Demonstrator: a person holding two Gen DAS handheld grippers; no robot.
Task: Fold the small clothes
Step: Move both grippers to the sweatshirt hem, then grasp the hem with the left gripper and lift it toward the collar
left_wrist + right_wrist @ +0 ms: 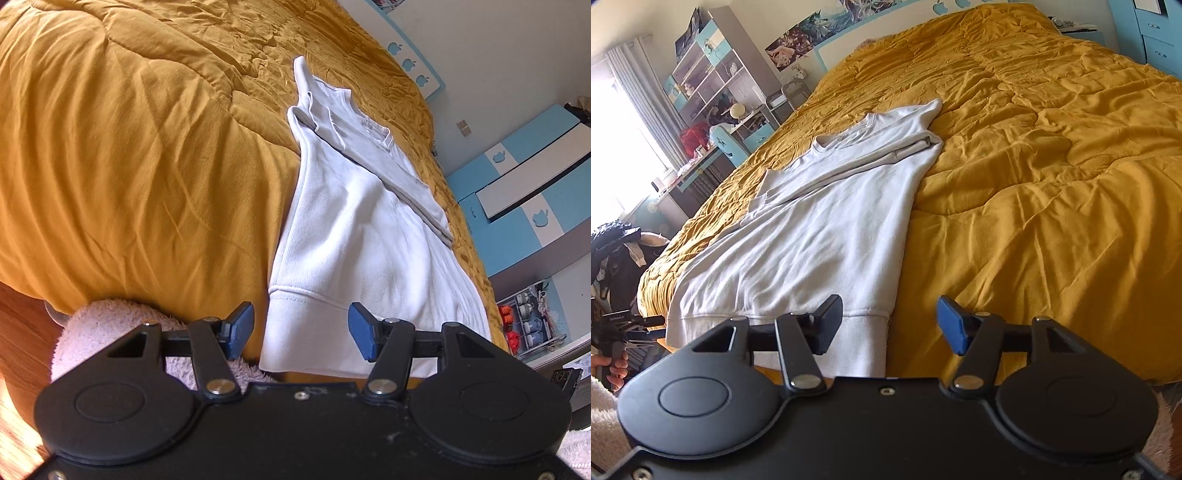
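From the left wrist view, the left gripper (301,330) has its jaws spread with nothing between the pads; the ribbed hem of the white sweatshirt (351,229) sits just ahead of them, at the near edge of the bed (129,147). The garment lies lengthwise away from the camera on the mustard quilt, hem toward the person, and both sleeves appear already laid across the chest — so the width seems narrowed and the hem is the natural edge to take next. The left gripper lines up with the hem's left corner, probably so a bottom-to-top fold stays square. A fuzzy pink sleeve (92,332) shows beside its left finger.

From the right wrist view, the right gripper (890,325) is likewise open and holding nothing. Its left finger overlaps the hem's right corner in the picture, though whether it touches the cloth I cannot tell at this angle. At the far left a hand (611,367) holds the other gripper's handle near the opposite corner — one gripper per corner suits lifting the hem evenly.
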